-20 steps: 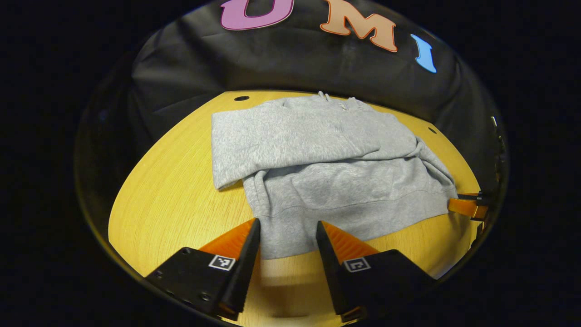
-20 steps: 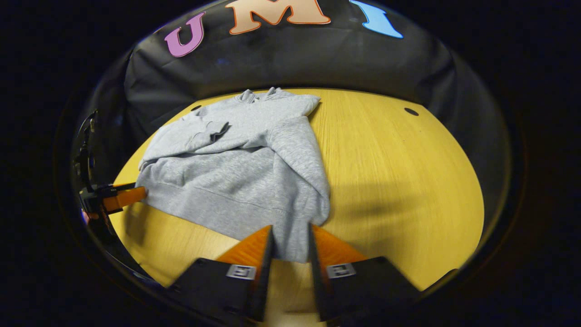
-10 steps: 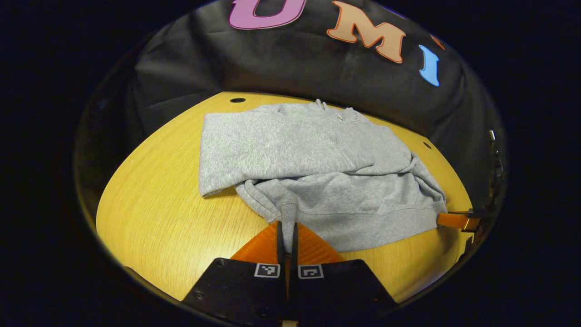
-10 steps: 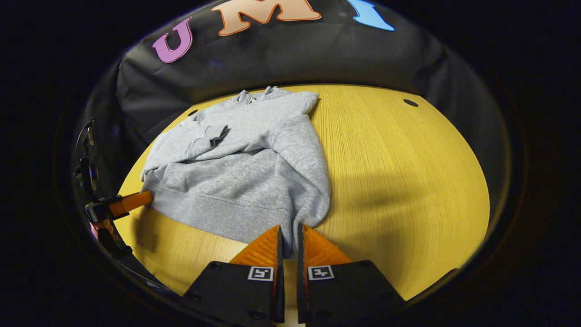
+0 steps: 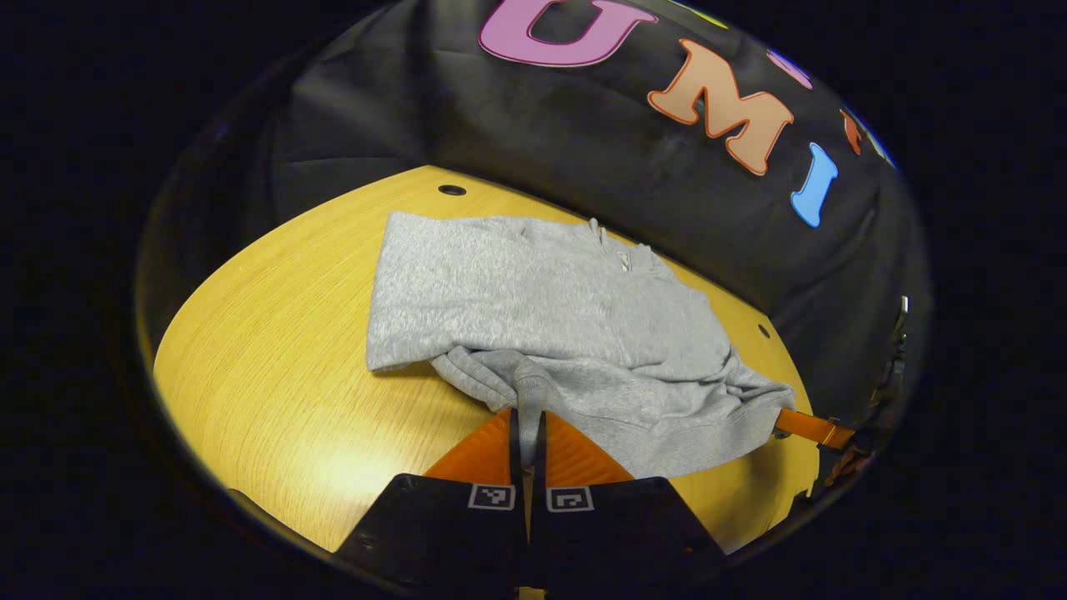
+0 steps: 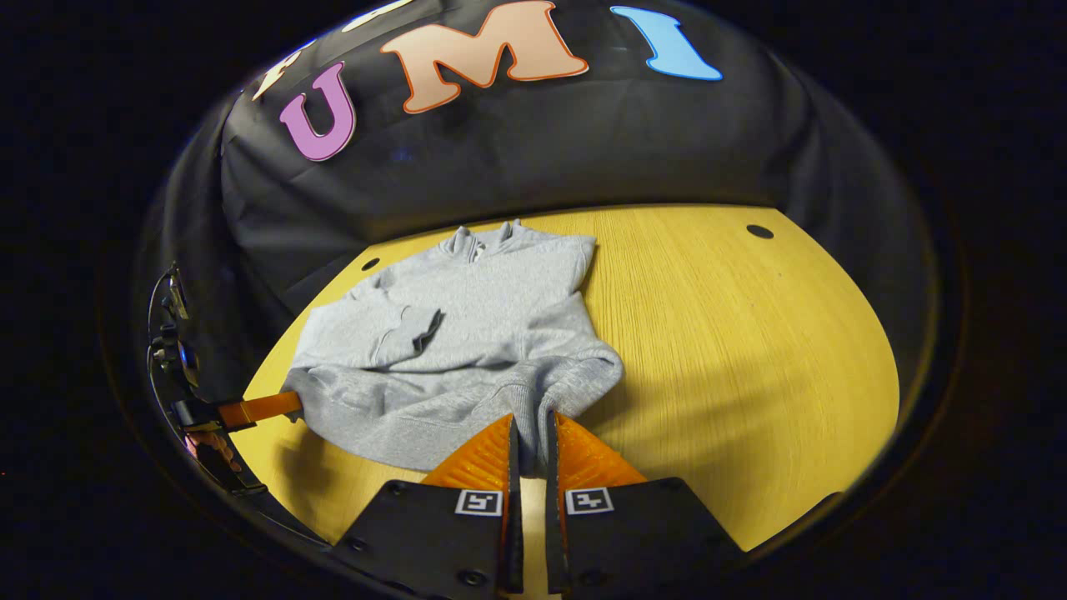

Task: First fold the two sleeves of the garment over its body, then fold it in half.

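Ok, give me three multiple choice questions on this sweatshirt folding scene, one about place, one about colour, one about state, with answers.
1. Where does the garment lie?
A. on the wooden table
B. on the floor
C. on a chair

2. What colour is the garment?
A. blue
B. grey
C. red

3. How does the left gripper stand?
A. wide open
B. shut on the hem
C. away from the cloth

Answers: A, wood shows around it; B, plain grey fabric; B, both fingers pinch the bunched hem, as the right gripper does too.
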### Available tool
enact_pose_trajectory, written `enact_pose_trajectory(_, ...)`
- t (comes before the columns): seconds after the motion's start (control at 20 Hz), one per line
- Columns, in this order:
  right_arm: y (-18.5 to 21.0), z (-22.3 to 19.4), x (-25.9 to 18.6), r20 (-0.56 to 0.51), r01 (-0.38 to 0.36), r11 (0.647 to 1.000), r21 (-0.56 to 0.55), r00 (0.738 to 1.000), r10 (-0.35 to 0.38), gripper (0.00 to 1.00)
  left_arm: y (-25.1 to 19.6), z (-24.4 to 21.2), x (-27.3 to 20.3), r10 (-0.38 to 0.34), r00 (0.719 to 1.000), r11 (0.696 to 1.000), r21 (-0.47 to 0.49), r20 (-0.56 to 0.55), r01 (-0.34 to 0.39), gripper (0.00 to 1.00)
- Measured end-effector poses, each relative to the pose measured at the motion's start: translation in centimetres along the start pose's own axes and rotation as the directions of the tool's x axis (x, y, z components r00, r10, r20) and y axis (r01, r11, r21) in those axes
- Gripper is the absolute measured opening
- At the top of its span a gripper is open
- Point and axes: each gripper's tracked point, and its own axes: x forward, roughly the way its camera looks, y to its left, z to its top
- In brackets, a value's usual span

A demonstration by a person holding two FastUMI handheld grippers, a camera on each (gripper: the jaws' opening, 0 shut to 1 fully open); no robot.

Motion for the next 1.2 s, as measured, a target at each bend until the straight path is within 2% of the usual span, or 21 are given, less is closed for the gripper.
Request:
enact_pose_trajectory(0.2,0.7,4.3,2.1,0.064,-0.009,1.000,0.026,0.998,0.007,0.13,-1.1,4.7,1.6,-0.018,0.997,0.999,-0.033,0.072,0.020,0.00)
enact_pose_trajectory(0.45,0.8,6.8,5.9,0.072,-0.016,0.999,0.028,0.997,0.014,0.13,-1.6,7.6,5.3,0.002,0.996,0.999,-0.041,0.084,0.002,0.00)
enact_pose_trajectory(0.65,0.6,7.2,9.0,0.027,-0.018,0.997,0.071,1.000,0.016,0.13,-1.2,9.4,8.9,0.051,0.996,0.996,-0.078,0.077,-0.045,0.00)
enact_pose_trajectory(0.9,0.5,6.0,12.8,-0.055,-0.013,0.997,0.073,0.998,0.017,0.13,-0.2,8.8,13.5,0.126,0.992,0.992,-0.008,0.017,-0.125,0.00)
enact_pose_trajectory(1.0,0.4,5.8,13.6,-0.068,-0.020,0.996,0.084,0.997,0.026,0.15,0.2,8.4,14.7,0.152,0.988,0.988,0.036,0.005,-0.153,0.04)
enact_pose_trajectory(1.05,0.5,5.9,13.9,-0.060,-0.033,0.995,0.090,0.997,0.039,0.13,-0.1,8.6,14.9,0.144,0.990,0.988,0.055,0.003,-0.144,0.13)
enact_pose_trajectory(1.1,0.7,5.9,13.8,-0.059,-0.043,0.995,0.094,0.997,0.049,0.21,-0.5,8.5,15.0,0.139,0.990,0.987,0.075,0.006,-0.139,0.18)
enact_pose_trajectory(1.2,1.0,5.9,13.6,-0.061,-0.060,0.992,0.109,0.996,0.067,0.24,-1.3,8.5,15.0,0.119,0.993,0.987,0.104,0.008,-0.119,0.35)
